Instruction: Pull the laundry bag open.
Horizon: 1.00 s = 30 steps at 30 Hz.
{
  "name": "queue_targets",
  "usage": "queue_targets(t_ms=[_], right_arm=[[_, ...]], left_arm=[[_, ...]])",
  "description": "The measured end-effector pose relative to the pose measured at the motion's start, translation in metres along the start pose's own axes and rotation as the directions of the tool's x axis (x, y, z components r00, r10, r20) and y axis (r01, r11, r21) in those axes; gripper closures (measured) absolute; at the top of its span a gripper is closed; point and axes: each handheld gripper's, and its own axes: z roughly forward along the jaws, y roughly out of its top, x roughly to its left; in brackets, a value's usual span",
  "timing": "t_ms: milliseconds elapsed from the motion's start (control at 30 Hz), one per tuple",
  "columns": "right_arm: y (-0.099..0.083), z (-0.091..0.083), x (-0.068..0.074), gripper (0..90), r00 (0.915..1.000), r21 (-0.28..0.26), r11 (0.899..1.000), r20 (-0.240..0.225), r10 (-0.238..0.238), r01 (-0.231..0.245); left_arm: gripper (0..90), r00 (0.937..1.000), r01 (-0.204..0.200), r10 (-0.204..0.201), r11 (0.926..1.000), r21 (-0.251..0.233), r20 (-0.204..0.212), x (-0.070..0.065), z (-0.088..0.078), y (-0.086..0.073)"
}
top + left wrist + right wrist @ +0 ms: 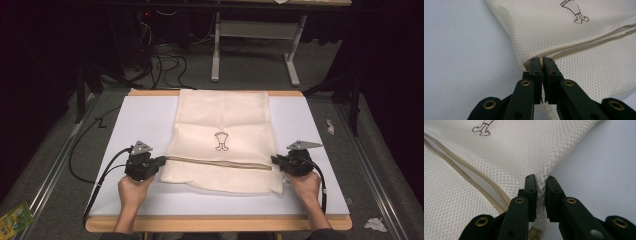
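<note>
We see the left hand-held gripper (541,65) clamped tight on the left end of the zip (584,45) of the bag (564,32), its jaws pressed together with the tape pinched between them. The right hand-held gripper (541,186) has its jaws narrowly apart (a slim gap shows on either side of the mesh), with the bag's right edge standing between them, gathered into a ridge. From above, both hand-held grippers sit at the bag's two sides, level with the zip, each in a hand (134,187). The cream mesh bag lies flat mid-surface (140,120), a small brown emblem (221,140) just beyond the zip.
</note>
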Motion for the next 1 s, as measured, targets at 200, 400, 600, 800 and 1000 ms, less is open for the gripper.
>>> queue_targets(t_ms=[200, 400, 600, 800, 1000], right_arm=[[-0.002, 0.003, -0.001, 75.6, 1.0000, 0.021, 1.000, 0.003, 0.000, -0.001], [-0.002, 0.002, -0.001, 63.8, 0.9998, 0.015, 1.000, 0.017, 0.007, -0.008], [-0.001, -0.007, -0.002, 55.7, 0.9991, -0.030, 0.999, 0.036, 0.021, -0.020], [0.005, -0.026, -0.003, 56.0, 0.9992, -0.107, 0.994, 0.039, 0.013, -0.009], [0.008, -0.046, -0.007, 57.1, 0.9991, -0.187, 0.982, 0.033, 0.025, -0.018]], left_arm=[[85.7, 1.0000, -0.005, 0.005, 1.0000, 0.004, 0.002, -0.001, 0.002, -0.001], [80.1, 0.9999, -0.009, 0.009, 0.9999, -0.010, 0.012, -0.001, 0.000, -0.001], [70.8, 0.9999, -0.017, 0.017, 0.9981, -0.059, -0.003, -0.002, -0.006, 0.002], [62.6, 0.9995, -0.023, 0.019, 0.9916, -0.128, -0.027, -0.003, -0.018, 0.006], [58.8, 0.9983, -0.024, 0.014, 0.9818, -0.188, -0.056, 0.000, -0.032, 0.009]])
